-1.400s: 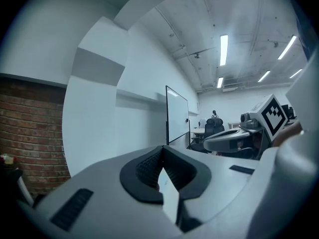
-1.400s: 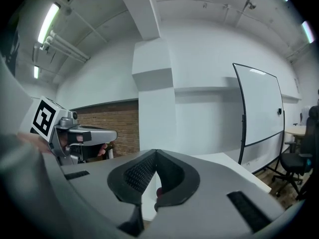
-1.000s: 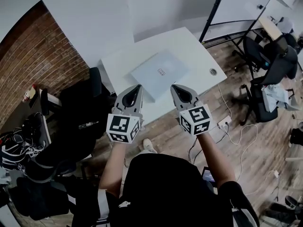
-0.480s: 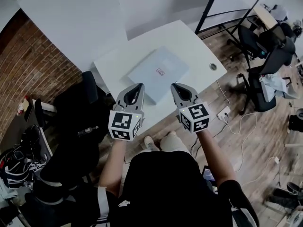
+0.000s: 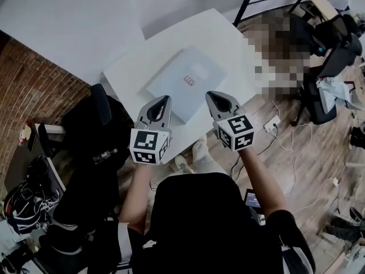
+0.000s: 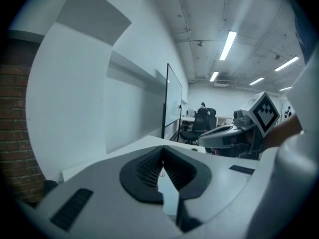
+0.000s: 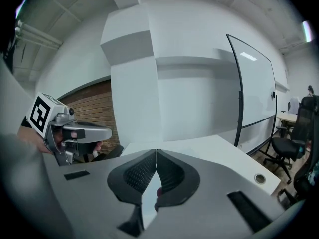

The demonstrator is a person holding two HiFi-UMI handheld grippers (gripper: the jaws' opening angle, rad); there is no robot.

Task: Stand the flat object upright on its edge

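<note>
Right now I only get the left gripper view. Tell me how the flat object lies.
Observer: The flat object lies flat on the white table, not yet on its edge.
Operator: Report the right tongs' state.
Observer: The right tongs are shut, with nothing between them.
Operator: Place both tongs against the object.
Observer: From the head view, its near corner shows between the left tongs and the right tongs.

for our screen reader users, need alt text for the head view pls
Seen from above, a person holds the left gripper and right gripper, jaws shut and empty, towards a pale flat object lying flat on a white table. A brick wall is at the left.
</note>
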